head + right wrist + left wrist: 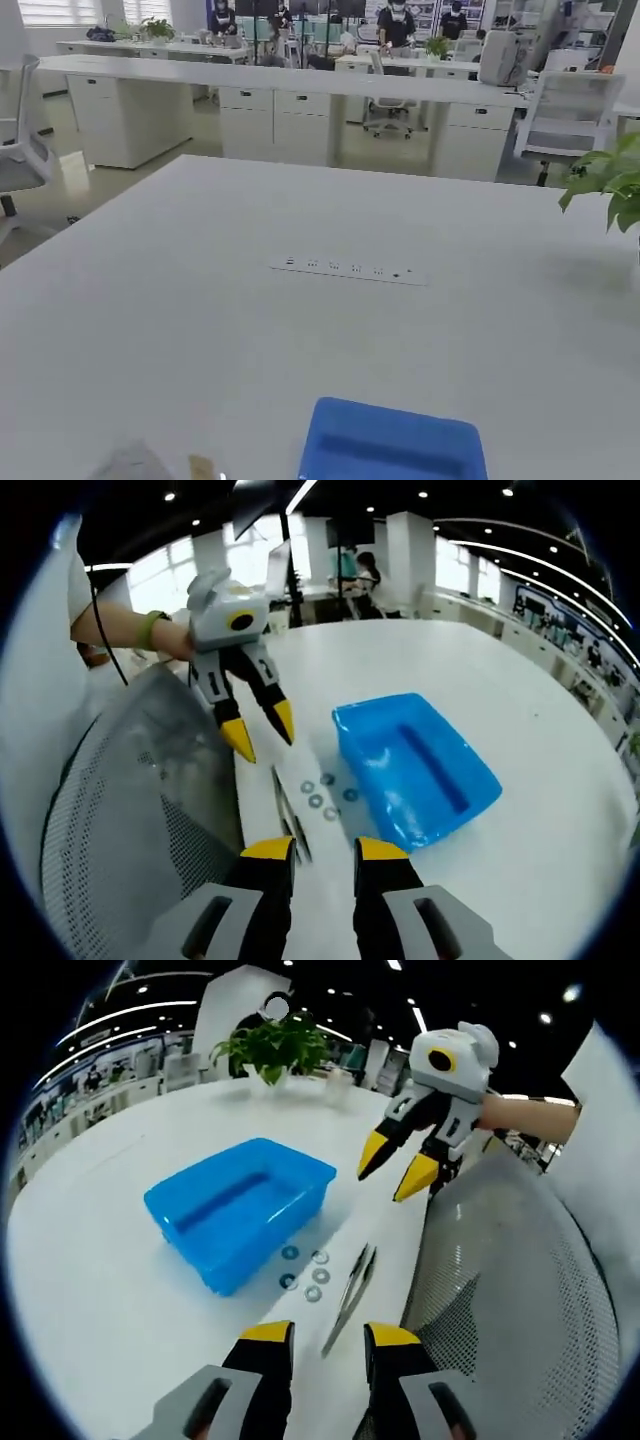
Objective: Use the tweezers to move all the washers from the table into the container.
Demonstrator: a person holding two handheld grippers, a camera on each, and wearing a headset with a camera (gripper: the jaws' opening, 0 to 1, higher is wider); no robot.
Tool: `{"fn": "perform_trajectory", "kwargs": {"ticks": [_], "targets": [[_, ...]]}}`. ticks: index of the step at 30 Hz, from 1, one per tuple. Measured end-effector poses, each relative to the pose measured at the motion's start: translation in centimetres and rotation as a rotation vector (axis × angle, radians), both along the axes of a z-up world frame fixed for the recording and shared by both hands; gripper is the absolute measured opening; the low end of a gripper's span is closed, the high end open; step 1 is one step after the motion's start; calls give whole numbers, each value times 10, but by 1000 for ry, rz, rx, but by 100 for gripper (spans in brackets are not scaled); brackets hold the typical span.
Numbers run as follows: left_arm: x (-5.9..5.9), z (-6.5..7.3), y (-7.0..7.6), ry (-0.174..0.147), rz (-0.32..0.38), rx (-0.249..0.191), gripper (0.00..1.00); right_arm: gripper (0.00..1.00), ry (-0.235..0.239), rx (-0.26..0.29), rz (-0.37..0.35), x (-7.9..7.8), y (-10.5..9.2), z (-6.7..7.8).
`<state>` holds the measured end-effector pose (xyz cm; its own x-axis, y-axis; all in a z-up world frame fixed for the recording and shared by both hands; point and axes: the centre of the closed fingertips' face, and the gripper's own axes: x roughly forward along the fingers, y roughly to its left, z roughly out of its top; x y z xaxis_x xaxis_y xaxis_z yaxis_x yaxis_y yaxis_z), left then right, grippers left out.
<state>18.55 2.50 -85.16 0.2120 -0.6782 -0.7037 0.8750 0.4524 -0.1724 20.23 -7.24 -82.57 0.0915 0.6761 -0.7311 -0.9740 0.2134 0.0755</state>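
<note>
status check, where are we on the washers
Open, empty: left gripper, right gripper. On table: tweezers, five washers beside blue container, none inside. Close by tweezers: mesh chair back.

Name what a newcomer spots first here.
The bright blue container on the white table. Beside it lie five washers and the tweezers, near the table edge. The yellow-tipped left tongs and right tongs hang open near them.
</note>
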Motion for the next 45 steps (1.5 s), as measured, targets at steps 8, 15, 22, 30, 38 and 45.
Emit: {"fn": "perform_trajectory", "kwargs": {"ticks": [8,15,22,30,38,45], "targets": [[-6,-15,-3,-8,-123,103,17,19,34,-63,90,-12,16,-22],[-8,-21,-3,-56,-219,193,17,19,38,-102,139,-19,23,-34],[-10,-25,-5,-72,-246,227,9,19,26,-147,173,-23,23,-45],[-9,-28,-5,-98,-285,251,2,18,19,-140,169,-25,29,-50],[-13,-26,-4,-101,-327,264,0,17,8,-123,160,-26,34,-51],[-15,-1,0,-139,-325,253,0,16,3,-106,160,-29,37,-50]]}}
